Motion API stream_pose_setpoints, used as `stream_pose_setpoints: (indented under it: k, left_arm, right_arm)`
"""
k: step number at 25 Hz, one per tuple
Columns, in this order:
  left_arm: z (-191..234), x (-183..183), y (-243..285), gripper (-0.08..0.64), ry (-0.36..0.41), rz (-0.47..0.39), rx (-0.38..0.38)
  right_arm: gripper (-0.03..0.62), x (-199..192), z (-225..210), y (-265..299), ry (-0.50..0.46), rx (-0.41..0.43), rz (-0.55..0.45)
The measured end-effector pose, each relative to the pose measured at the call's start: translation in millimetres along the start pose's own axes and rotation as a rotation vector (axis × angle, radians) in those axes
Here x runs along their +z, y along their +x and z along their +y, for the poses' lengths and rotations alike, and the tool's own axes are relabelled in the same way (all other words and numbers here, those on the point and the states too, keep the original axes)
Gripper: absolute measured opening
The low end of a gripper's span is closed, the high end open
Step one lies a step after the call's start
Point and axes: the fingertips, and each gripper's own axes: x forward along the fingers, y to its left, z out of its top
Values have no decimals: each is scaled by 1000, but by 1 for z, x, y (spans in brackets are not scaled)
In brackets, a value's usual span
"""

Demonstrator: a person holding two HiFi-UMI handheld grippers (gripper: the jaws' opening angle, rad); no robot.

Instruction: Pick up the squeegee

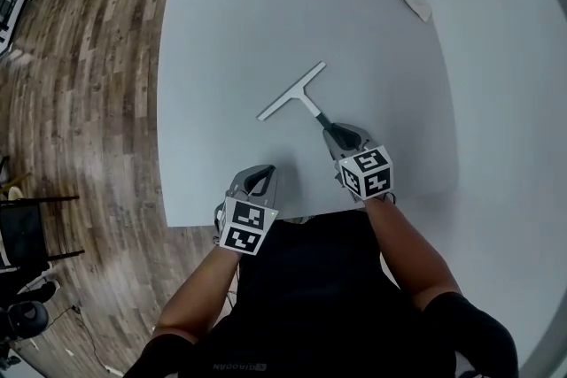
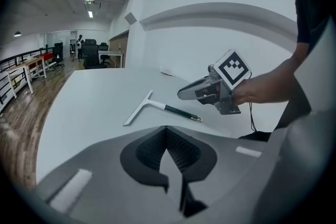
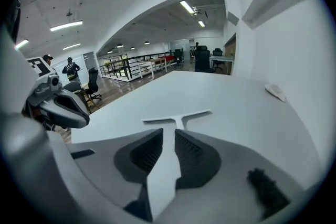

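Right hand-held gripper, jaws part-open and empty, hangs at the dark handle end of the white T-shaped squeegee. The squeegee lies flat on the pale grey desk, running toward 11 o'clock in the head view, and the left hand-held gripper, jaws together and empty, sits at 8 o'clock. This looks like the approach step: the right jaws must next straddle the slim handle low to the desk, then close and lift.
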Motion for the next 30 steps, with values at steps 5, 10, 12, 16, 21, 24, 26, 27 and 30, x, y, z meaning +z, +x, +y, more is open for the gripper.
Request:
stream_pose_setpoints:
  k: [5, 10, 12, 16, 21, 24, 26, 27, 30]
  left_arm:
    - [7, 4, 15, 8, -16, 17, -26]
    - [12, 0, 16, 8, -50, 25, -22]
    - [12, 2, 14, 8, -58, 20, -20]
    - [16, 0, 13, 8, -71, 24, -9]
    - [21, 1, 13, 8, -101, 16, 13]
    - [21, 2, 11, 8, -99, 11, 14]
    - [22, 2, 10, 8, -97, 9, 14]
    - [22, 2, 9, 8, -97, 6, 13]
    - [22, 6, 6, 8, -94, -9, 3]
  right_arm:
    - [109, -7, -20, 37, -51, -5, 104]
    - [121, -18, -29, 76, -117, 0, 191]
    - [121, -24, -30, 87, -136, 17, 224]
    - [121, -31, -29, 101, -146, 40, 254]
    - [120, -35, -33, 108, -138, 43, 268]
    - [100, -34, -31, 108, -132, 43, 271]
    - [98, -33, -29, 107, -126, 40, 271]
    - [98, -32, -27, 105, -118, 40, 268]
    - [97, -24, -23, 95, -84, 38, 240]
